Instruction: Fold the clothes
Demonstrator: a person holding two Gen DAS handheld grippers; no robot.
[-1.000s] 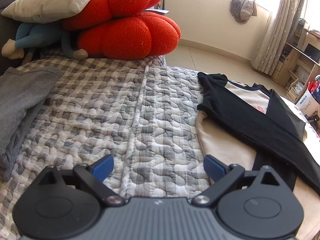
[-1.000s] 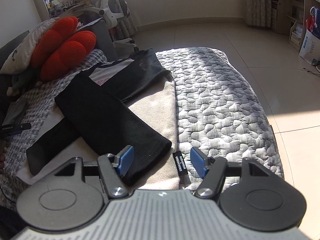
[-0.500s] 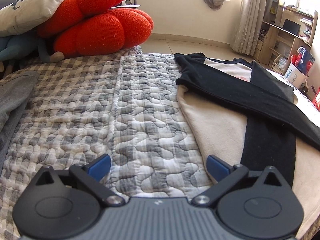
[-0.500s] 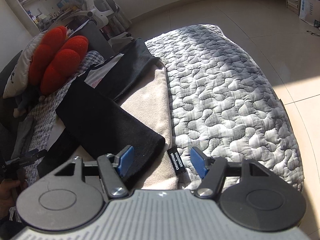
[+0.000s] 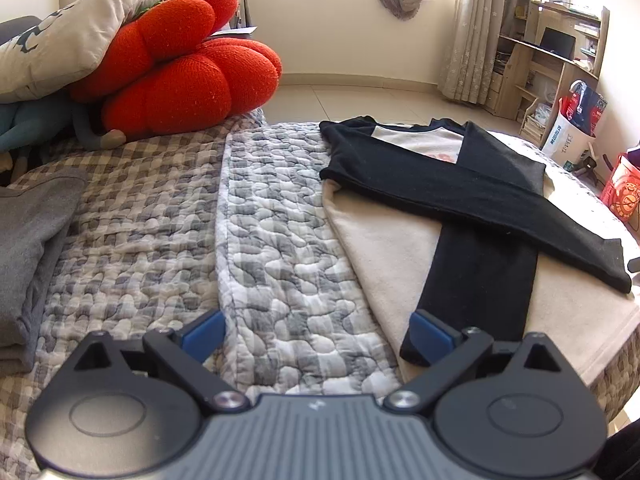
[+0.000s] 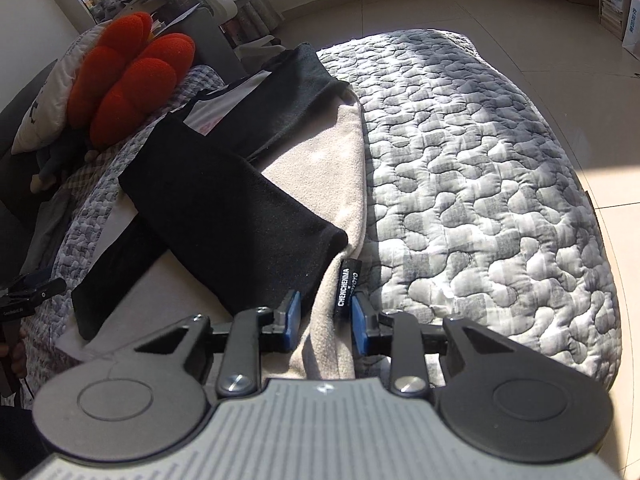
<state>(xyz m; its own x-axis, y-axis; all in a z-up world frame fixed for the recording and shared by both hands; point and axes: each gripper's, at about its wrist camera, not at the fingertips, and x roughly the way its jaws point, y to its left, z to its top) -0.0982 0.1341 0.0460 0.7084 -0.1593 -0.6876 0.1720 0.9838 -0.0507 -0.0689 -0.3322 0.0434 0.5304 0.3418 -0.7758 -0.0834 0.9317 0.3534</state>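
- Left wrist view: left gripper [image 5: 316,330] hung wide open with nothing in it, over the quilt [image 5: 276,264]; the shirt [image 5: 404,240] lay flat out at 2 o'clock.
- Right wrist view: right gripper [image 6: 324,318] had just been closing, its jaws pinching the shirt's [image 6: 320,184] cream hem by the label [image 6: 347,286]; a shopping bag [image 6: 632,20] at 2 o'clock, contents unreadable.

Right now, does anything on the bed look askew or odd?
Nothing damaged. The cream shirt with black sleeves lies flat, sleeves crossed. The right gripper has just been closing on its bunched hem corner beside the black label.
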